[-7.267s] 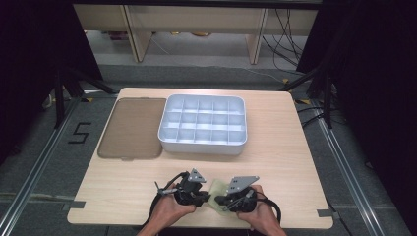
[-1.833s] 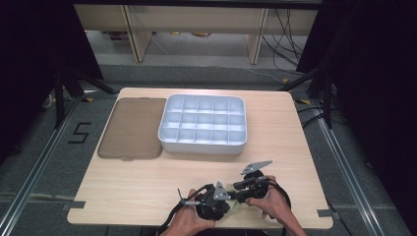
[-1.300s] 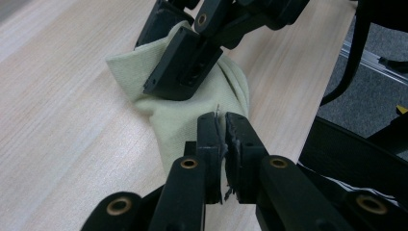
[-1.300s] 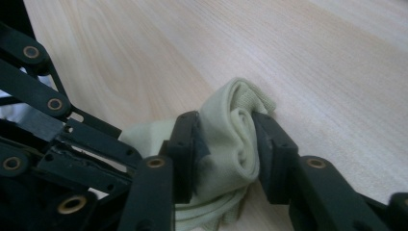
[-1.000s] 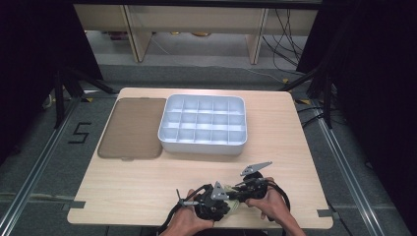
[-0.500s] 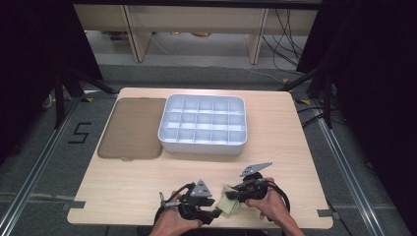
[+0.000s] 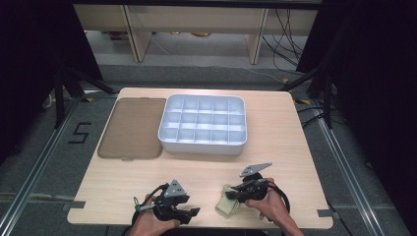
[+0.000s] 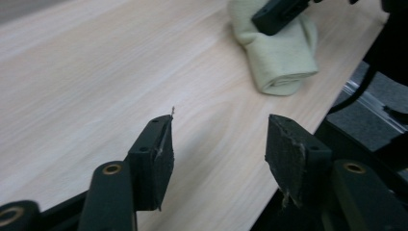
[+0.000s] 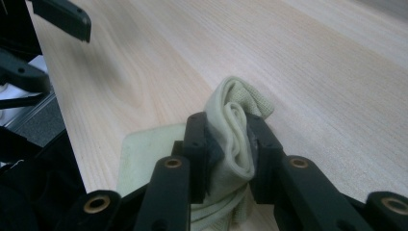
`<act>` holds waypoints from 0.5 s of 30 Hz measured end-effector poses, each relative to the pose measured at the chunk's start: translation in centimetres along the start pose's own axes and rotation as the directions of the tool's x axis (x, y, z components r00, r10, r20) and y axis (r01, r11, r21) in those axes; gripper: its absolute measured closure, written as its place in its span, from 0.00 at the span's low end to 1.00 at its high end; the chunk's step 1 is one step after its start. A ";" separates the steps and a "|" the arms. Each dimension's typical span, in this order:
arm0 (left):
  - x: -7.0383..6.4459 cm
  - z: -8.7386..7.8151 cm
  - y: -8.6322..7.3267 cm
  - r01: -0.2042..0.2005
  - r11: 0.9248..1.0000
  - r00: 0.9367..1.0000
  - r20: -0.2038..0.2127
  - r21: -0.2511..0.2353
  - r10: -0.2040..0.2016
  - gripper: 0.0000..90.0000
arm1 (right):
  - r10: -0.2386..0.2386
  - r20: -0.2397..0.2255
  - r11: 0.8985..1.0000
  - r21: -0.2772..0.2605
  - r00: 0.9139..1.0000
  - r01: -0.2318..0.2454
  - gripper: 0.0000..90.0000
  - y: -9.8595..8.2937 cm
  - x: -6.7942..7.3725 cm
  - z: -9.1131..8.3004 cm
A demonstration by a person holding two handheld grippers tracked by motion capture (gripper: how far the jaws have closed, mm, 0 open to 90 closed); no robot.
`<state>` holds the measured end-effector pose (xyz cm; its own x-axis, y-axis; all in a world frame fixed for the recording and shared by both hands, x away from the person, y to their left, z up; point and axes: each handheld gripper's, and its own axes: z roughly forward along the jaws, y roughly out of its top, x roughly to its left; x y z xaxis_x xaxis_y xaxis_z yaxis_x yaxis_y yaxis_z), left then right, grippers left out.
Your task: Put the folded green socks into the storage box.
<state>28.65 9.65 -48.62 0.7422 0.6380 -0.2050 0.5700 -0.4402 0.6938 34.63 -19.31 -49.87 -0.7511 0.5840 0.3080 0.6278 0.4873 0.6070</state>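
Since the picture half a second back, the left gripper (image 7: 193, 212) has drawn away from the right gripper (image 7: 230, 195), and a plain gap of bare wood now lies between the two near the front edge of the table (image 7: 275, 132); further back in time both were bunched together over the same spot. On that light wooden table, the largest thing is the white compartment tray (image 7: 202, 124), a grid of small cells lying toward the far middle, with the flat brown mat (image 7: 132, 128) just beside it on the left, their edges close or touching. Nearer the person, the pale yellow-green cloth (image 7: 227, 204) rests at the front edge, right of centre, folded into a small bundle. The right gripper's fingers (image 9: 197, 144) are pressed in on a raised fold of this cloth (image 9: 231, 130), pinching it between them while the rest lies on the wood. In the left gripper view, the left gripper (image 8: 219, 144) has its fingers (image 8: 156, 154) spread apart with nothing between them, hovering over bare wood, the cloth (image 8: 281, 57) lying well ahead of it.
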 end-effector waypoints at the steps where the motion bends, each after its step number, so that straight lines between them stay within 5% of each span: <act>1: 0.3 -0.2 -0.1 -0.010 1.000 1.000 -0.026 -0.001 0.010 0.46 | 0.000 0.000 1.000 0.000 1.000 0.000 0.82 0.0 0.0 0.0; 3: 0.8 -0.7 -0.5 0.022 1.000 0.999 -0.024 -0.021 -0.022 0.43 | -0.002 -0.003 1.000 -0.001 1.000 0.002 0.82 0.0 0.0 0.0; 8: 1.5 -0.9 -1.1 0.023 0.999 0.998 -0.049 -0.028 -0.025 0.40 | -0.006 -0.001 1.000 0.001 1.000 0.006 0.82 0.0 0.0 0.0; 15: 2.4 -1.2 -2.4 0.044 0.999 0.991 -0.124 -0.030 -0.048 0.37 | -0.015 0.003 1.000 0.006 1.000 0.015 0.82 0.2 0.3 0.0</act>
<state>28.62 12.98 -49.99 0.6649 0.7315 -0.1510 0.5915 -0.3922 0.7045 34.54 -19.04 -49.63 -0.7598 0.5787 0.2964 0.6175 0.4998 0.6074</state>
